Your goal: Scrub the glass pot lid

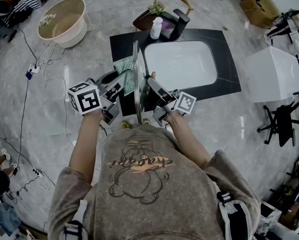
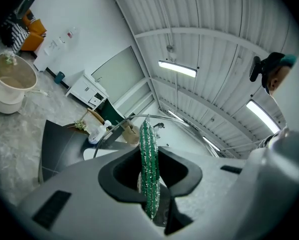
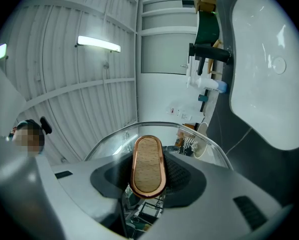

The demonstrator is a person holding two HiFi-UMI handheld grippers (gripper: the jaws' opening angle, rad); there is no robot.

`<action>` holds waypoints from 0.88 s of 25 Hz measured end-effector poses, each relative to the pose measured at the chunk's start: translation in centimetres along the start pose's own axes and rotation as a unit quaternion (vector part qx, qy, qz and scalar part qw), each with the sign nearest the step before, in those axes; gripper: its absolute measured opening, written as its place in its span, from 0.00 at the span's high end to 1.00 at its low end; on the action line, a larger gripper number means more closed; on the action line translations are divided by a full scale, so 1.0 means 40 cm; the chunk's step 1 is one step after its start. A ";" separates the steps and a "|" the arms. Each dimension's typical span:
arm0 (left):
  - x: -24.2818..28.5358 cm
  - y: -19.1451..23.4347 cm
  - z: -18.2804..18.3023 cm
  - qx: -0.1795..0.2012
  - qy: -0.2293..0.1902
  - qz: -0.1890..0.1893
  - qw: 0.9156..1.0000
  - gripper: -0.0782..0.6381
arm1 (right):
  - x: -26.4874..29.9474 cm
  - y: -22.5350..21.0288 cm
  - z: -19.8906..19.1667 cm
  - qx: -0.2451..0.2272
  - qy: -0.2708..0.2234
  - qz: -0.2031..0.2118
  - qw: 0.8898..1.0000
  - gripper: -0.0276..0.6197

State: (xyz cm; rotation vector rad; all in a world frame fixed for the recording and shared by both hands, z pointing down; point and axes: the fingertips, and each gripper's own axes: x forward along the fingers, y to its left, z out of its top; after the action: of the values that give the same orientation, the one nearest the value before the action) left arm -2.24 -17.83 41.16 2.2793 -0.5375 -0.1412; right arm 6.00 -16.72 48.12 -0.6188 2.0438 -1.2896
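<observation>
The glass pot lid (image 1: 137,79) stands upright and edge-on over the front of the black counter, between my two grippers. My right gripper (image 1: 150,85) is shut on the lid's knob, an oval wooden handle (image 3: 148,165) with a copper rim; the lid's glass (image 3: 109,140) arcs behind it. My left gripper (image 1: 120,82) is shut on a green scrub cloth (image 1: 124,74), seen edge-on as a glittery green strip (image 2: 149,169) between its jaws. The cloth lies against the lid's left face. The lid's metal rim (image 2: 189,126) curves just beyond the cloth.
A white sink (image 1: 182,64) is set in the black counter (image 1: 222,44), with a dark faucet (image 1: 179,23) and a white bottle (image 1: 156,27) behind it. A beige basin (image 1: 64,21) stands on the floor at far left. A white box (image 1: 272,74) stands at right. Cables (image 1: 24,104) run along the floor.
</observation>
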 end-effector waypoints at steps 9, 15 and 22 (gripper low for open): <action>0.010 0.056 -0.010 0.005 0.017 0.021 1.000 0.77 | 0.003 0.007 -0.013 -0.013 0.011 -0.005 1.000 0.68; 0.032 0.090 -0.029 0.003 0.023 0.037 0.999 0.77 | -0.004 0.012 -0.017 -0.010 0.014 -0.002 1.000 0.68; 0.050 0.140 -0.053 0.002 0.031 0.064 0.997 0.77 | -0.003 0.029 -0.023 -0.013 0.016 0.006 1.000 0.68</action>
State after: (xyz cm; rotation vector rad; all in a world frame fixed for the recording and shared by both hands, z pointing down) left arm -1.76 -20.69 46.78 2.2375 -0.6486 -0.0069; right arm 5.38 -15.59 47.38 -0.5999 2.0895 -1.2757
